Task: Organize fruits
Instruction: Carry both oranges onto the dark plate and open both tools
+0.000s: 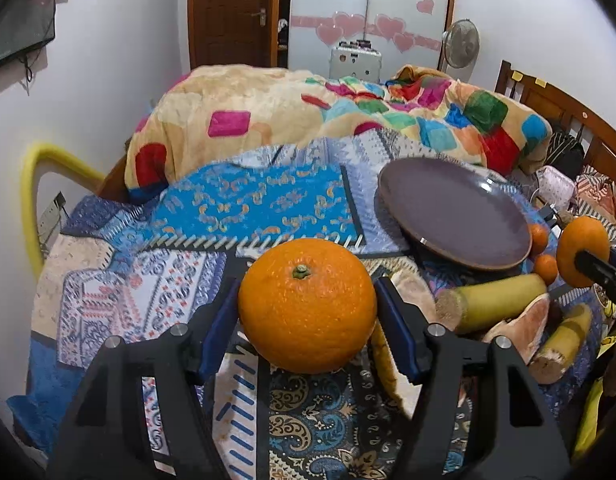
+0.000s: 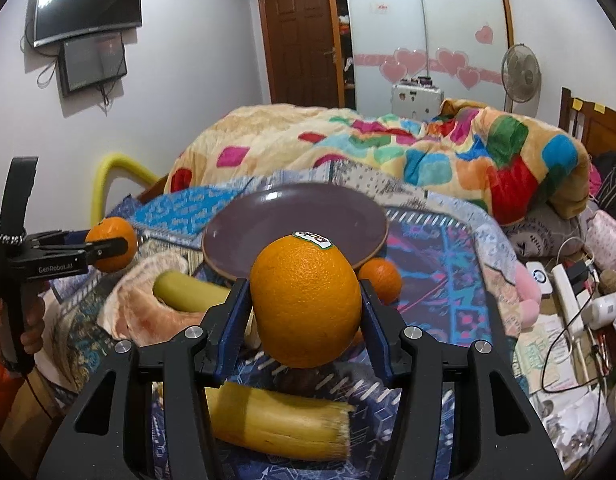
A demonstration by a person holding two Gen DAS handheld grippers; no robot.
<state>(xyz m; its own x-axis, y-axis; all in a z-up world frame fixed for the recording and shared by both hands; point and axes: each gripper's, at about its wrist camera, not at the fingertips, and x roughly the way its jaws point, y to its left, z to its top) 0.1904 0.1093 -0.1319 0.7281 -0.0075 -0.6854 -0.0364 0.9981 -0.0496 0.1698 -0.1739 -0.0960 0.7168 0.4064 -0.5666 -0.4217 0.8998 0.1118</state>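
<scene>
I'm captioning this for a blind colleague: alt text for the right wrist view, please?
The right gripper clamps a stickered orange above a bedspread, with an empty purple plate behind it. The left gripper holds another orange.

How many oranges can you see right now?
4: a stemmed orange in the left tongs, a stickered orange in the right tongs, two small oranges beside the plate. Others may be hidden.

Both wrist cams sit low, close over the bed, facing the wardrobe (plate (image 1: 455,216) (image 2: 296,228) shared).
</scene>
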